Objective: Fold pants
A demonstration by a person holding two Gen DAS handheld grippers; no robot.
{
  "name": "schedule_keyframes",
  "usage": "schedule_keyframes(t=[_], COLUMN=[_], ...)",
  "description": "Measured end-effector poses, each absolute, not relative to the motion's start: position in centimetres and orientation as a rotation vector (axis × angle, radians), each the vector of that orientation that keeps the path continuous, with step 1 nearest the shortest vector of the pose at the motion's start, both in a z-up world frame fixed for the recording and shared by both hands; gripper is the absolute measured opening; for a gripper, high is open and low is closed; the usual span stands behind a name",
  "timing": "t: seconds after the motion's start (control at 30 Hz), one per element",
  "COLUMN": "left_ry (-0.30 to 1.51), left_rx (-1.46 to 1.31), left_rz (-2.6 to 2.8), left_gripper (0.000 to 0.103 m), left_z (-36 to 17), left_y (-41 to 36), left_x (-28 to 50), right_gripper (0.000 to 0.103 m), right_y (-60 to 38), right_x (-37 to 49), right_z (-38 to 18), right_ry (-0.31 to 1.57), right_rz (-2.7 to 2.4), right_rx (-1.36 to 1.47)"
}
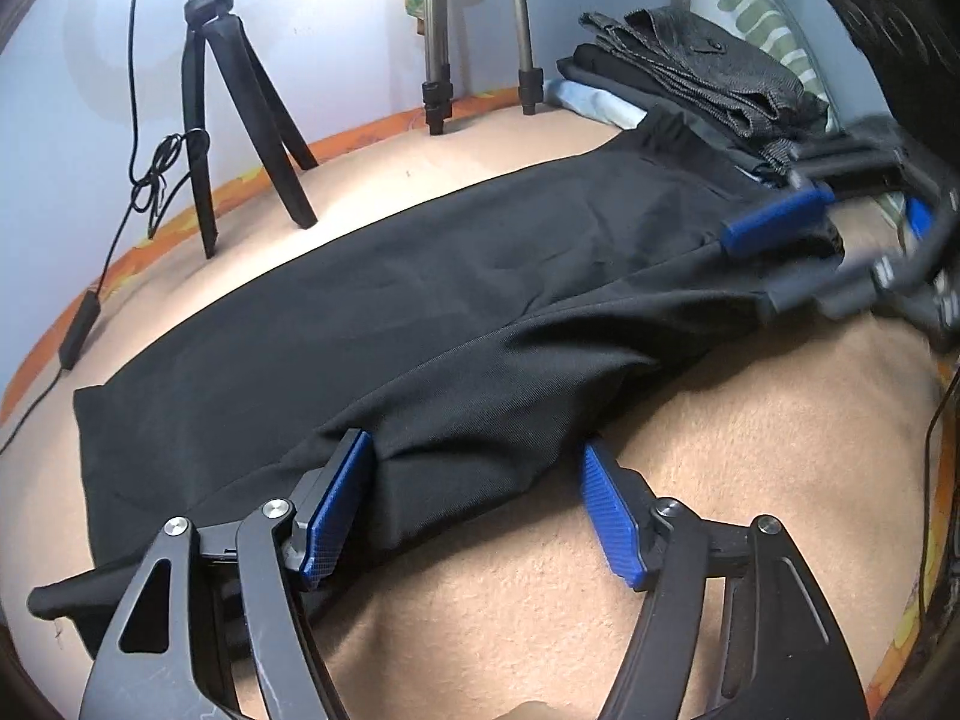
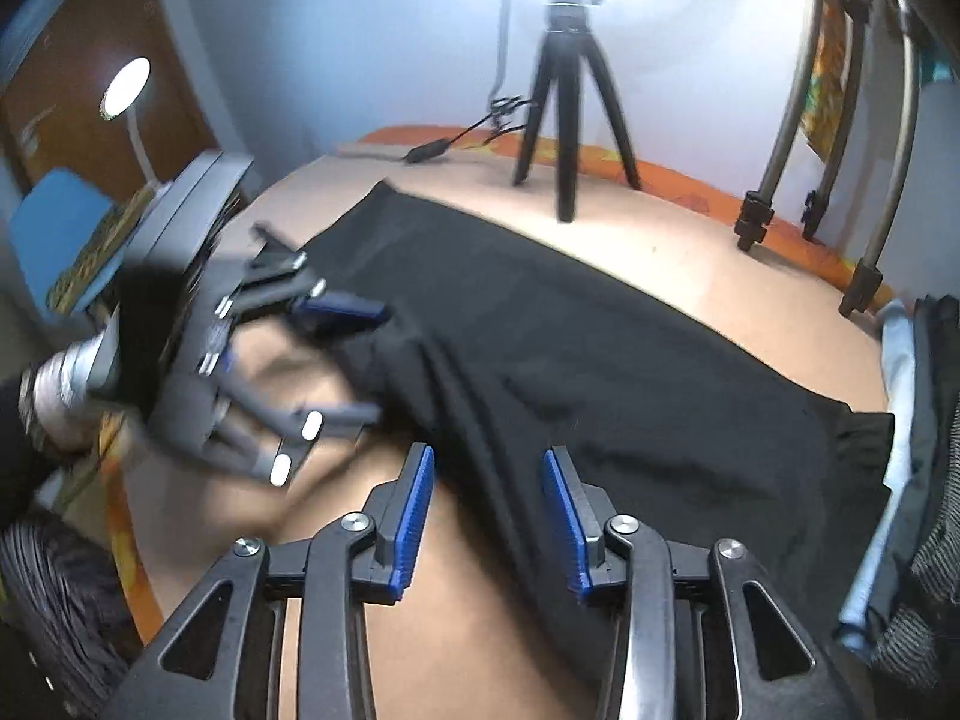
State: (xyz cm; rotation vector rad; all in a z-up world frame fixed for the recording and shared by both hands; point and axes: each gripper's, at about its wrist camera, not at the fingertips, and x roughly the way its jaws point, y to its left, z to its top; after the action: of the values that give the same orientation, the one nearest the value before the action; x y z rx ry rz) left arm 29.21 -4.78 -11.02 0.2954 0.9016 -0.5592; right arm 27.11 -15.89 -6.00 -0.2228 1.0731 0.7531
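Black pants [image 1: 384, 312] lie lengthwise on the tan blanket, with a raised fold along the near edge; they also show in the right wrist view [image 2: 600, 372]. My left gripper [image 1: 474, 468] is open, its blue pads on either side of that near fold toward the leg end. My right gripper [image 2: 487, 480] is open around the near edge toward the waist end. The right gripper shows blurred in the left wrist view [image 1: 774, 258], and the left gripper shows blurred in the right wrist view [image 2: 354, 360].
A black tripod [image 1: 240, 120] with a cable stands on the bed's far side, next to silver tripod legs [image 1: 480, 60]. A stack of folded clothes [image 1: 690, 78] lies by the waist end. The orange bed edge [image 1: 360, 132] runs along the wall.
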Motion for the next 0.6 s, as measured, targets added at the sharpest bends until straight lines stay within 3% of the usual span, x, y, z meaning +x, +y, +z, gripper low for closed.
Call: schedule_keyframes(t=[0.03,0.2,0.27,0.33,0.43,0.6], left_ry=[0.905,0.926,0.928,0.931,0.940,0.976], left_rx=[0.295,0.291,0.330,0.384,0.404,0.390], left_rz=[-0.559,-0.567,-0.563,-0.570,-0.594,-0.640], left_gripper=[0.062,0.015,0.010,0.007,0.006,0.006], left_z=[-10.9,-10.1,-9.8,-9.3,-8.3,-6.9], left_y=[-4.7,-4.2,-4.5,-5.1,-5.2,-4.5], left_x=[29.4,29.8,29.3,28.5,27.2,24.1], right_gripper=[0.046,0.048,0.045,0.026,0.014,0.010], right_y=[-15.8,-15.6,-15.9,-16.2,-16.7,-16.7], right_x=[26.6,23.9,23.9,24.1,24.4,22.5], right_z=[-6.2,-8.3,-8.3,-8.2,-7.4,-5.3], right_ry=[1.074,1.059,1.048,1.039,1.040,1.013], right_rz=[0.756,0.689,0.657,0.628,0.633,0.696], right_rx=[-0.247,-0.498,-0.538,-0.560,-0.522,-0.519])
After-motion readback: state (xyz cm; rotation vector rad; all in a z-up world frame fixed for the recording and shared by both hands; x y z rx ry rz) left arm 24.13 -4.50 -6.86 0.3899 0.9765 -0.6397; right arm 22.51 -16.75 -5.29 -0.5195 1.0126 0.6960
